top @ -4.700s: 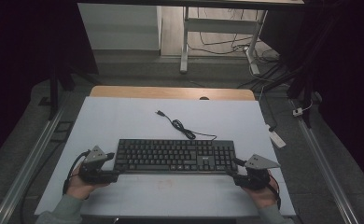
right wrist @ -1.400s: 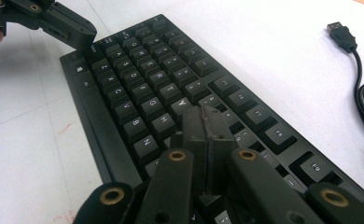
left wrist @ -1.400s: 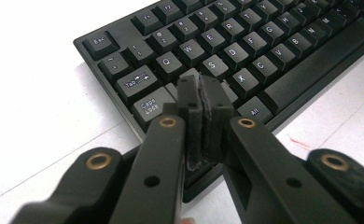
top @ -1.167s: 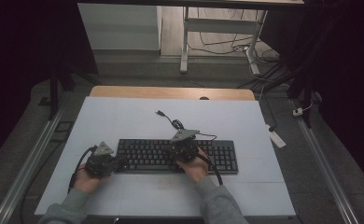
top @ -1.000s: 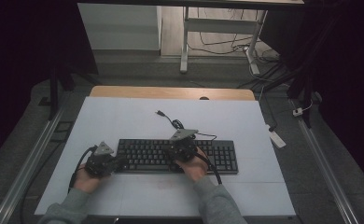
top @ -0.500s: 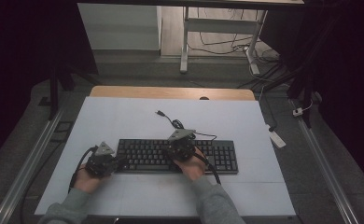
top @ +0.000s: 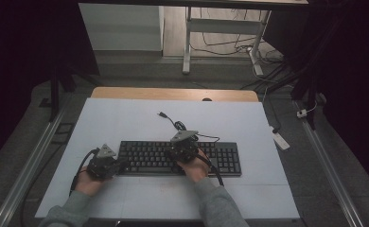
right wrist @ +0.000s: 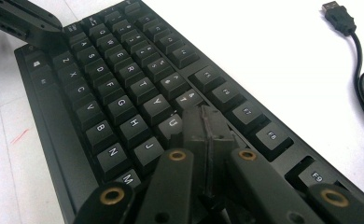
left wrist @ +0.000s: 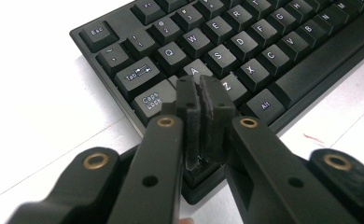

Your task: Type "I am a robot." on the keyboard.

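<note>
Keyboard (top: 180, 158), black, one — lies flat on the white counter (top: 126, 118), long edge toward the person, directly under and ahead of both tools.

Tools, two. Left tool (left wrist: 202, 100) — jaws pressed together with nothing between them, tips over the keyboard's near left corner, just above the Caps Lock, A and Z keys; in the high view the left tool (top: 108, 163) sits at the keyboard's left end, touching or just beside its edge. Right tool (right wrist: 204, 128) — jaws likewise closed flat on each other, empty, tips down among the keys just beyond J, beside U and the number row; whether they touch a key cannot be told. In the high view the right tool (top: 182, 147) sits over the keyboard's middle.

Hands, two, one gripping each tool; grey sleeves, two, entering from the near edge.

Cable (top: 182, 127), black, one — runs from the keyboard's far edge, beyond the right tool, in a loose coil on the counter. USB plug (right wrist: 336, 14), one, at the cable's free end, lying unplugged on the counter, well apart from both tools.

Red mark (left wrist: 313, 138), one, a thin stroke on the counter just beside the keyboard's near edge, right of the left tool.
</note>
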Tool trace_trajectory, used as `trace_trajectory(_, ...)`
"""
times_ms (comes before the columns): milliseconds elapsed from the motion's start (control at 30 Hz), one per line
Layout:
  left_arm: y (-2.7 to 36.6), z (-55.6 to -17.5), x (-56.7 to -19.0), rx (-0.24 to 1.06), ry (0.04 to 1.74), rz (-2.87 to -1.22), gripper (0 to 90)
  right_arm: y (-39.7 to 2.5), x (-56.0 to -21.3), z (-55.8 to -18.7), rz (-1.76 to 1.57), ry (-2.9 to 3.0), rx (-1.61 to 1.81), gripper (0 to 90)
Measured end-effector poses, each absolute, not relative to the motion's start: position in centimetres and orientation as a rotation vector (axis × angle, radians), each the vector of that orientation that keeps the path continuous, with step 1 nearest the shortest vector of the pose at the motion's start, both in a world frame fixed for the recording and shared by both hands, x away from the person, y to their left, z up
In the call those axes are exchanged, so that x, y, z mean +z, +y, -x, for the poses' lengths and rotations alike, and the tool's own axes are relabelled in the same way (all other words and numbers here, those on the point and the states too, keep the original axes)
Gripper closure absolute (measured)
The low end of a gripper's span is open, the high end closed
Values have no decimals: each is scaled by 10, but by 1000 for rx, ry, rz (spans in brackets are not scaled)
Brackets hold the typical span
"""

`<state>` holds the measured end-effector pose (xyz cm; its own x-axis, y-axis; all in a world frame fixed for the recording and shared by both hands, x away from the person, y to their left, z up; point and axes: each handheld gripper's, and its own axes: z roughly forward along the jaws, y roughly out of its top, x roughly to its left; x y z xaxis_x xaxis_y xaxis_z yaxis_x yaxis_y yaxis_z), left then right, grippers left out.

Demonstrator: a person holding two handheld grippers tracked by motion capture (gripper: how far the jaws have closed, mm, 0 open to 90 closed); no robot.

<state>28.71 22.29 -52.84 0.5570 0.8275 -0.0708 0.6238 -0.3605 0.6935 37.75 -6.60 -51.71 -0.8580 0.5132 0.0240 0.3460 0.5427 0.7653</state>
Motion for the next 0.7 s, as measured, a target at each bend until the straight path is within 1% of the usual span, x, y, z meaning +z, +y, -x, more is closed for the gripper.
trace_trajectory(400,221,-287,-530,380,1156,-2123,888,-63,-522,-378,-726,2587,1187,896)
trace_trajectory(700,224,-285,-524,392,1148,-2081,883,-68,-511,-373,-692,2559,1229,896)
